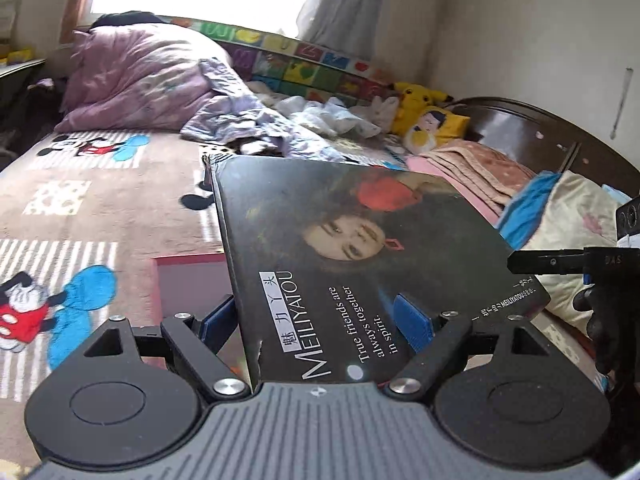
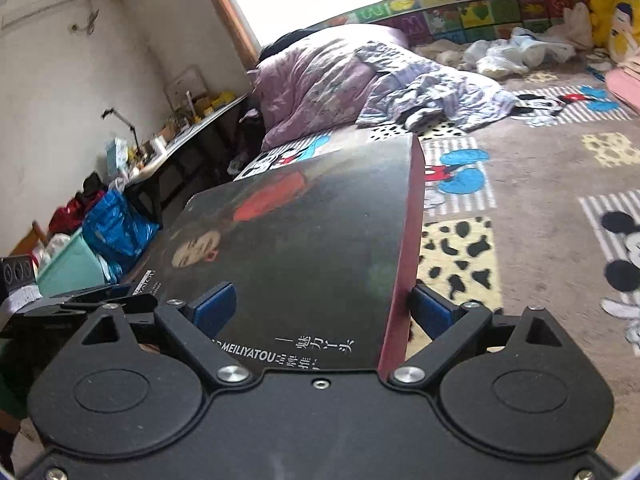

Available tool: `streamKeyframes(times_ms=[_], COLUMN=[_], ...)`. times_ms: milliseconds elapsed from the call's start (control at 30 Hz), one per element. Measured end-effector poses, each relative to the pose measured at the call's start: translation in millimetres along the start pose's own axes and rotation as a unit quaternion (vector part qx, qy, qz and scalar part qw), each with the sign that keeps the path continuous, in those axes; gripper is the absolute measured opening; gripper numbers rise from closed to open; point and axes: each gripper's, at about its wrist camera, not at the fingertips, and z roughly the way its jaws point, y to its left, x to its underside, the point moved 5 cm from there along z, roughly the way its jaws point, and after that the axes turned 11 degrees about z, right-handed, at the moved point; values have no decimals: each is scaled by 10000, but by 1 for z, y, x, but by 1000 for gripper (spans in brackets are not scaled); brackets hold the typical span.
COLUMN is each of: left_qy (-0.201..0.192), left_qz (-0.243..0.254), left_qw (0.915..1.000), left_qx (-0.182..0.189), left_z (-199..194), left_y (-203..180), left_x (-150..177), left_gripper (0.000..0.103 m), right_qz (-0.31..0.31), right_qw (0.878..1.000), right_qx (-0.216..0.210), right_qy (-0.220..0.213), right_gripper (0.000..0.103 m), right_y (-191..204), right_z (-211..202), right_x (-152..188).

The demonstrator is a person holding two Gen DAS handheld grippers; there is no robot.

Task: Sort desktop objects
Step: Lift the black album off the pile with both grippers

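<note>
A flat box (image 1: 360, 248) with a dark lid, a printed portrait and the word MEILIYATOU is held up over the bed between both grippers. My left gripper (image 1: 316, 316) clamps its near end; one blue pad (image 1: 414, 320) lies on the lid and the other presses the left edge. In the right wrist view the same box (image 2: 304, 232) shows a red side wall. My right gripper (image 2: 322, 304) is shut on it, one pad on the lid and one on the red wall. Each gripper shows at the edge of the other's view, the right gripper (image 1: 548, 262) and the left gripper (image 2: 88, 300).
Under the box lies a bed with a cartoon-mouse blanket (image 2: 540, 184). A pink quilt (image 1: 136, 80), crumpled clothes and yellow plush toys (image 1: 420, 108) sit further back, by a dark headboard (image 1: 532, 128). A cluttered desk (image 2: 188, 128), a blue bag (image 2: 116, 228) and a green bin (image 2: 72, 268) stand left.
</note>
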Motion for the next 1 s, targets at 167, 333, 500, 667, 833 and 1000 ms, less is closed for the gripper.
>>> streamKeyframes(times_ms=[167,333,500,667,833,1000], left_qy=[-30,105,251,413,500,594], left_qz=[-149,-210,-250,-288,-378,-391], left_qw=[9997,9992,9986,9978,9973,9968], left_qx=[-171,-333,-395,-424,-374,-375], left_z=[-6,0,9,19,25,35], left_y=[28,42,49,51,54,54], left_x=[6,19,32,41,47,51], left_gripper=[84,84,84,84,84,85], right_qz=[-178,-282,-448,-463,-588,-634], right_qw=[9997,9991,9983,9980,9965,9952], right_qx=[-32,74,184,251,345,498], right_qy=[166,309,326,348,476,556], right_gripper=[96,96,96,96,96,96], right_y=[16,23,26,24,23,21], right_z=[28,53,64,74,80,85], right_x=[6,16,19,21,25,31])
